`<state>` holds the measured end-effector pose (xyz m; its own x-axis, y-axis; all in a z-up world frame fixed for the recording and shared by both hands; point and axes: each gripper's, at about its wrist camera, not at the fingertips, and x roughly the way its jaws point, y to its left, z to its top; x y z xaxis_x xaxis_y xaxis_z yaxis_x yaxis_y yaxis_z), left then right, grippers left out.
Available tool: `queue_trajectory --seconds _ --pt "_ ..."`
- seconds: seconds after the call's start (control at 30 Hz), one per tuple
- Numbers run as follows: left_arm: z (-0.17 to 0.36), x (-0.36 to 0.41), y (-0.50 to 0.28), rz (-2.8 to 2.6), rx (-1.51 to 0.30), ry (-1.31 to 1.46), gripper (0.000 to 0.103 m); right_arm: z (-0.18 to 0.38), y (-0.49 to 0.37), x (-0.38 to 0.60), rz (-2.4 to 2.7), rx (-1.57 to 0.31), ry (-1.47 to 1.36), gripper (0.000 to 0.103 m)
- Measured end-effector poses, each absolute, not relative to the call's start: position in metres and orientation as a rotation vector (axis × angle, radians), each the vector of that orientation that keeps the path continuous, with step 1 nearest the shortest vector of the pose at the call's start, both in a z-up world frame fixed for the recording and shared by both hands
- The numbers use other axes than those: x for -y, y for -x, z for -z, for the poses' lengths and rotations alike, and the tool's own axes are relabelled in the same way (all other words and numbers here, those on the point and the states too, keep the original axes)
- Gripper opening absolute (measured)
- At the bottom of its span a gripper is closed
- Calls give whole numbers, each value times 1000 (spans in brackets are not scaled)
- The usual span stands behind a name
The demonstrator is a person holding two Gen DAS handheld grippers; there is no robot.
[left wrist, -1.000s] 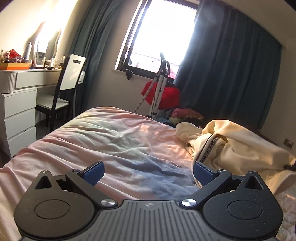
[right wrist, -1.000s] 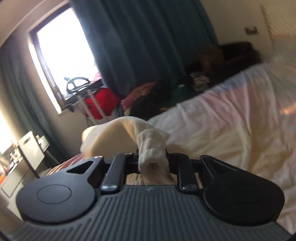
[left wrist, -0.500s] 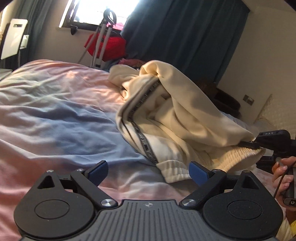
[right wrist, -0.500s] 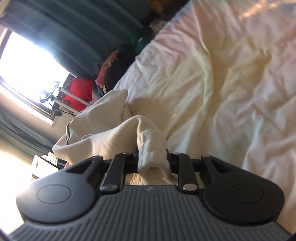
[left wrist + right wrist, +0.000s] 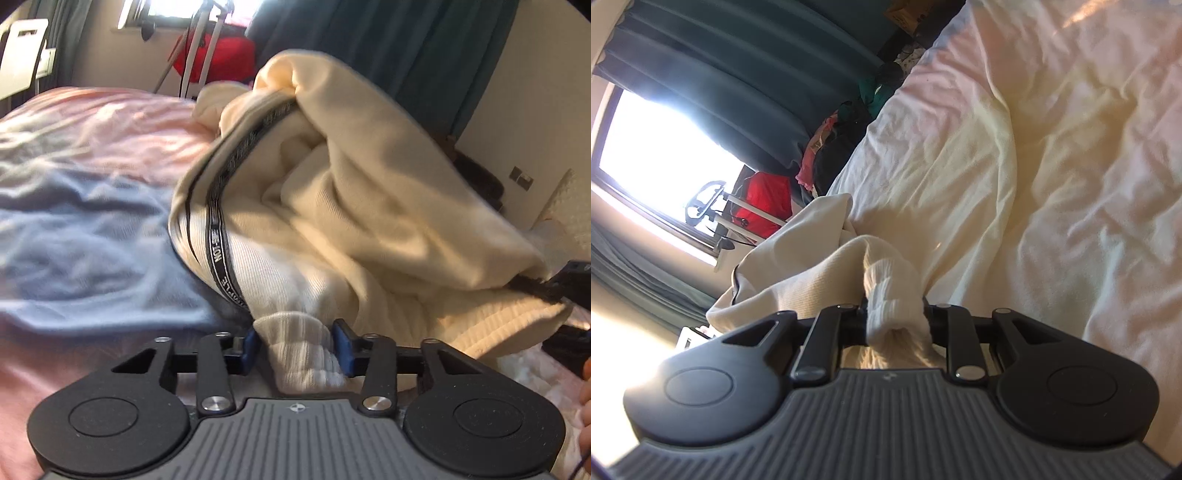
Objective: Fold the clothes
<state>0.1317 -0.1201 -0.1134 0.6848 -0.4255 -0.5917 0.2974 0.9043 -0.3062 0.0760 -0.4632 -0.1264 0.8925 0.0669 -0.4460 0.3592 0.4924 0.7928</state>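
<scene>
A cream garment (image 5: pixel 369 206) with a black lettered stripe lies bunched on the bed. One ribbed cuff (image 5: pixel 303 347) sits between the blue pads (image 5: pixel 249 349) of my left gripper (image 5: pixel 295 343); its jaws are closing and touch the cuff on both sides. In the right wrist view my right gripper (image 5: pixel 895 314) is shut on another ribbed end (image 5: pixel 892 291) of the cream garment (image 5: pixel 798 266), which trails off to the left. The right gripper's black body (image 5: pixel 574 280) shows at the right edge of the left wrist view, with a hand (image 5: pixel 585 373) below it.
The bed (image 5: pixel 92 229) has a pink and blue sheet, cream (image 5: pixel 1052 166) on the right side. Beyond it are a red bag (image 5: pixel 221 55) on a white stand, dark curtains (image 5: pixel 388 40), a white chair (image 5: pixel 22 59) and a pile of clothes (image 5: pixel 842 129) on the floor.
My left gripper has swung right and down to the cream garment and its wide-open jaws have closed around a ribbed cuff. The right gripper has rolled and sunk, still holding its ribbed end.
</scene>
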Motion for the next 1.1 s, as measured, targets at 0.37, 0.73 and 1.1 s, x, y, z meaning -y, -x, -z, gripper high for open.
queue_trajectory --seconds 0.37,0.73,1.1 --pt "1 8 -126 250 -529 309 15 126 -96 422 -237 -560 -1095 27" --pt "21 -119 -117 130 -534 269 14 131 -60 245 -678 -914 -909 32" --pt "69 -144 -140 140 -601 395 28 124 -55 247 -488 -868 -804 92"
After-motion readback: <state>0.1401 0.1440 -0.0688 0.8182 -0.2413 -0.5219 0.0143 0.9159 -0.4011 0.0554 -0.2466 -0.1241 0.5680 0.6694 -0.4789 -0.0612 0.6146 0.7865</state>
